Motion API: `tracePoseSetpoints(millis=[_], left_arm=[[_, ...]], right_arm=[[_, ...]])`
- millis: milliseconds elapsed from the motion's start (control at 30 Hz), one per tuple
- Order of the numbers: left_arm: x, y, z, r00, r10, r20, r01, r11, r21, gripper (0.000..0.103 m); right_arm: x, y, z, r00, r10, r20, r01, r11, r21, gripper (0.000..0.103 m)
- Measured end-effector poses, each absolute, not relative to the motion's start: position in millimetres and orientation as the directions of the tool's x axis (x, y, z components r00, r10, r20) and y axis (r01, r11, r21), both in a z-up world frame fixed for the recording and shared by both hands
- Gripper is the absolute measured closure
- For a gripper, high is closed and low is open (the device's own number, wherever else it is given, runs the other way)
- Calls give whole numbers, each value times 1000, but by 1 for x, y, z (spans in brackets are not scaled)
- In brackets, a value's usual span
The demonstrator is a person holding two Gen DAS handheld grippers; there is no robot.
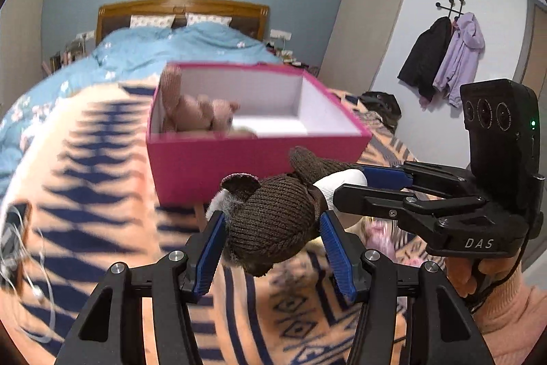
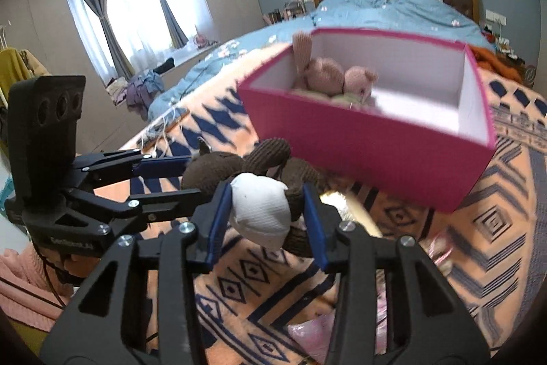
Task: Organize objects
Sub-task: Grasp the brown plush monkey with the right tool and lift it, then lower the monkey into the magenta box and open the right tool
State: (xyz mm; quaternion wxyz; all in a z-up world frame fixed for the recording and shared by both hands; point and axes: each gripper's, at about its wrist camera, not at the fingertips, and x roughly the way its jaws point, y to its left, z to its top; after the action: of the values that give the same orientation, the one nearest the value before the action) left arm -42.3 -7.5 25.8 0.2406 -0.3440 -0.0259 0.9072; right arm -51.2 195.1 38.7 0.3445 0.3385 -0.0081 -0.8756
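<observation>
A brown knitted plush toy [image 1: 273,221] with a white belly [image 2: 259,211] hangs in the air between both grippers, above the patterned blanket. My left gripper [image 1: 273,248] is shut on its head. My right gripper [image 2: 265,221] is shut on its white body; it also shows in the left wrist view [image 1: 345,185]. A pink box [image 1: 239,166] with a white inside stands open on the bed just beyond the toy. A pink plush toy [image 1: 201,115] lies in its left end, also in the right wrist view [image 2: 335,76].
An orange and navy patterned blanket [image 1: 102,194] covers the bed's near part, a blue quilt [image 1: 171,47] the far part. Pink packets [image 2: 314,334] lie on the blanket below the grippers. Cables [image 1: 20,245] lie at the left. Coats [image 1: 444,57] hang on the right wall.
</observation>
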Motion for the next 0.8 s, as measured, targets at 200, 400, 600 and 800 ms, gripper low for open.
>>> tracePoseSetpoints(millis=[200, 400, 600, 800], left_arm=[[-67, 5, 65, -714, 407, -570, -420, -900, -116, 46], [-107, 8, 84, -730, 390, -561, -407, -908, -101, 46], [-133, 23, 76, -698, 400, -594, -438, -895, -86, 50], [-150, 40, 57, -715, 310, -627, -395, -919, -3, 52]], right_arm=[[-68, 198, 78, -594, -614, -521, 599, -769, 223, 59], [-95, 195, 106, -637, -609, -473, 599, -777, 194, 59], [-132, 186, 107, -578, -668, -469, 632, -730, 262, 64], [-165, 167, 84, -556, -642, -528, 599, -750, 281, 70]])
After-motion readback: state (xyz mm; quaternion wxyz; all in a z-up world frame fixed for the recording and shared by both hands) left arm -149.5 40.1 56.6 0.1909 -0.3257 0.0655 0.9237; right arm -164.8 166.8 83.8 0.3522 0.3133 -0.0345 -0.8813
